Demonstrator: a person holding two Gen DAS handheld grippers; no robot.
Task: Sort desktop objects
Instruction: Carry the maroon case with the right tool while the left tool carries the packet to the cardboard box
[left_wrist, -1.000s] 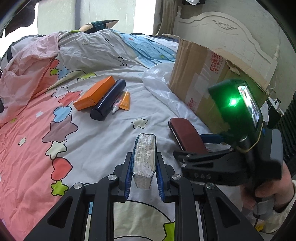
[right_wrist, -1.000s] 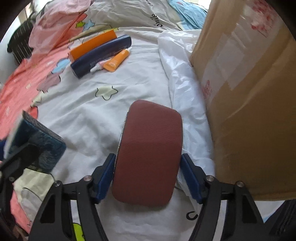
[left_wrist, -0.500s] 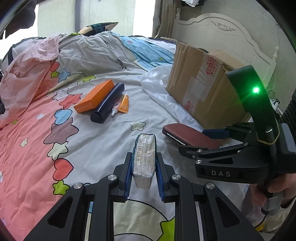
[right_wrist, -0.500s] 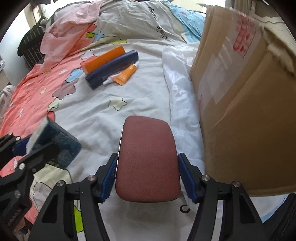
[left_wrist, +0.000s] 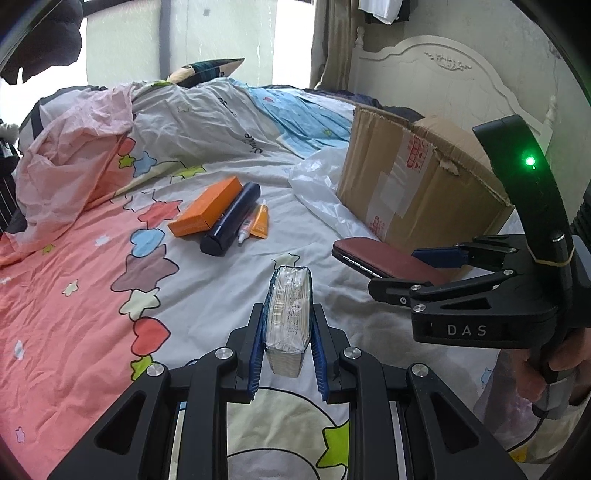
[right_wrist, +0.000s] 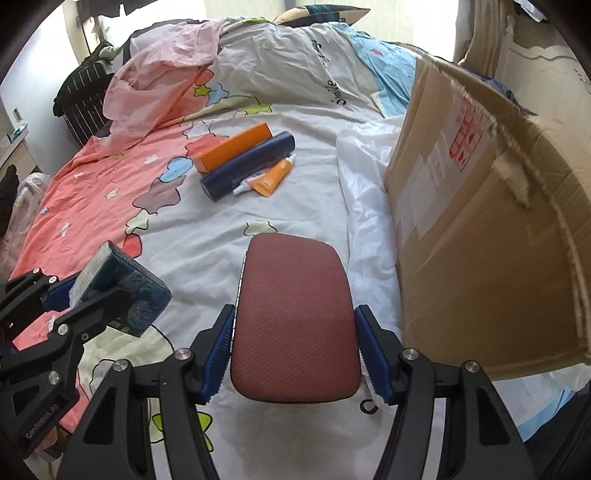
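Observation:
My left gripper (left_wrist: 288, 325) is shut on a plastic-wrapped blue tissue pack (left_wrist: 290, 306), held on edge above the bedsheet; the pack (right_wrist: 125, 284) also shows at the lower left of the right wrist view. My right gripper (right_wrist: 295, 314) is shut on a flat dark red case (right_wrist: 295, 291), held level above the sheet. In the left wrist view the case (left_wrist: 369, 254) hangs just left of the open cardboard box (left_wrist: 406, 184). Farther back lie an orange box (left_wrist: 207, 210), a dark blue cylinder (left_wrist: 232, 221) and an orange tube (left_wrist: 260, 223), side by side.
The cardboard box (right_wrist: 480, 221) stands to the right on a white plastic bag (right_wrist: 365, 177). Pink cloth (left_wrist: 66, 158) and bunched bedding are piled at the far left. A white headboard (left_wrist: 443, 74) rises behind the box. A hand (left_wrist: 532, 373) grips the right handle.
Both grippers have risen and drawn back from the bed with their loads. The red case now hangs clear of the sheet, and the box's torn top rim has come into view.

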